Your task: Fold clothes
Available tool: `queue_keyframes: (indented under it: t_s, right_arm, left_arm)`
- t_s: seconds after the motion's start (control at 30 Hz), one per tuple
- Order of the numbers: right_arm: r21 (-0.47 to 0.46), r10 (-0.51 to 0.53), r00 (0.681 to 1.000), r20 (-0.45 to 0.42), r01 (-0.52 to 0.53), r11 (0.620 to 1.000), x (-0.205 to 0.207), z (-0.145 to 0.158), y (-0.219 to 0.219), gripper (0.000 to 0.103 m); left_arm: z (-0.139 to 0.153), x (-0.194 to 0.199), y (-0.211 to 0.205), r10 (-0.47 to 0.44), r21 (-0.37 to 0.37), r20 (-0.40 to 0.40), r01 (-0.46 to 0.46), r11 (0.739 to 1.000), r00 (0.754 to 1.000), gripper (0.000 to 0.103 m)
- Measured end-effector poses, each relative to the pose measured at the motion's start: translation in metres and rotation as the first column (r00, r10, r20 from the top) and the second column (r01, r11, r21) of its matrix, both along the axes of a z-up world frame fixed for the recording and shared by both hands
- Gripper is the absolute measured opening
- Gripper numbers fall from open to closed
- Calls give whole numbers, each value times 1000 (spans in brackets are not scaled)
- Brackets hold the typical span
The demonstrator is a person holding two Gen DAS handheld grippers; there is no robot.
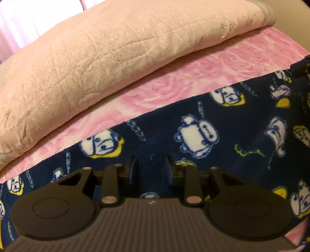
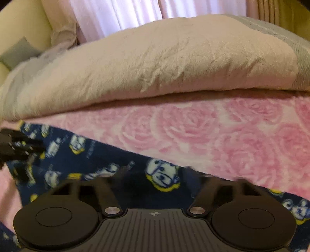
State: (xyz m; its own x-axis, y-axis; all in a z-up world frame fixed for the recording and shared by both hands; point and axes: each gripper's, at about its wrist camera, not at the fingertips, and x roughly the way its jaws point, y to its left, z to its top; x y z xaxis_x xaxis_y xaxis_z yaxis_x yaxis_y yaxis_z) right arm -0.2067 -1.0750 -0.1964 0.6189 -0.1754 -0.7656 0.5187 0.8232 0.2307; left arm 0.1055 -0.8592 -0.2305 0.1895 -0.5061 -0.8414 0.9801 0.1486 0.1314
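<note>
A navy fleece garment (image 1: pixel 193 124) printed with white and yellow cartoon figures lies on a pink rose-patterned blanket (image 1: pixel 174 85). My left gripper (image 1: pixel 151 168) is low over the garment, its jaws a short way apart with navy fabric between the pads; I cannot tell whether they pinch it. The garment (image 2: pixel 93 155) also fills the lower part of the right wrist view. My right gripper (image 2: pixel 155 178) is wide open right over it, fingers blurred. The left gripper shows at the left edge of the right wrist view (image 2: pixel 17 147), and the right gripper at the right edge of the left wrist view (image 1: pixel 302 67).
A thick cream blanket (image 2: pixel 155 64) is folded in a mound behind the pink one (image 2: pixel 232 135). Pale curtains (image 2: pixel 120 13) hang behind it. A cream headboard or wall (image 2: pixel 21 23) with a grey cushion (image 2: pixel 17 52) is at the far left.
</note>
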Motion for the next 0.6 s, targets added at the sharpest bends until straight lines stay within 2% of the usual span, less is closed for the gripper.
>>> queue_keyframes:
  t_s: [0.07,0.1,0.13,0.17,0.23,0.3,0.4,0.5,0.57,0.6]
  right_arm:
    - [-5,56,998,-37,-56,998,10,-7,2,60]
    - [-26,81,995,-65,-83,996,16,-11,5,60]
    - [-40,110,989,-100,-115,993,23,-18,7,60]
    - [-48,138,981,-136,-146,988,29,-26,10,47]
    - [-82,172,973,-151,-185,979,35,-31,13,33]
    - [-101,172,972,-159,-190,977,39,-29,11,0]
    - [-131,148,977,-155,-169,977,46,-25,2,0]
    - [-139,114,981,-157,-136,981,58,-31,-7,1]
    - [-121,79,989,-129,-95,988,61,-30,-14,1]
    - [-89,54,994,-98,-62,994,59,-26,-19,12]
  left_arm:
    - [-5,1,-4,-19,7,-19,19,1000,1000,13]
    - [-7,0,-6,-27,4,-18,28,1000,999,4]
    - [-8,-1,-7,-36,0,-15,36,999,999,0]
    - [-8,-2,-9,-39,-5,-10,39,999,999,0]
    - [-9,-1,-10,-38,-18,-7,38,999,999,0]
    - [-9,1,-13,-32,-31,-1,32,999,999,0]
    - [-9,8,-24,13,-56,26,-11,998,1000,0]
    - [-13,22,-41,109,-72,3,-108,991,994,0]
    - [-11,18,-48,130,-69,36,-128,989,991,0]
    - [-10,15,-49,139,-67,53,-136,988,989,0]
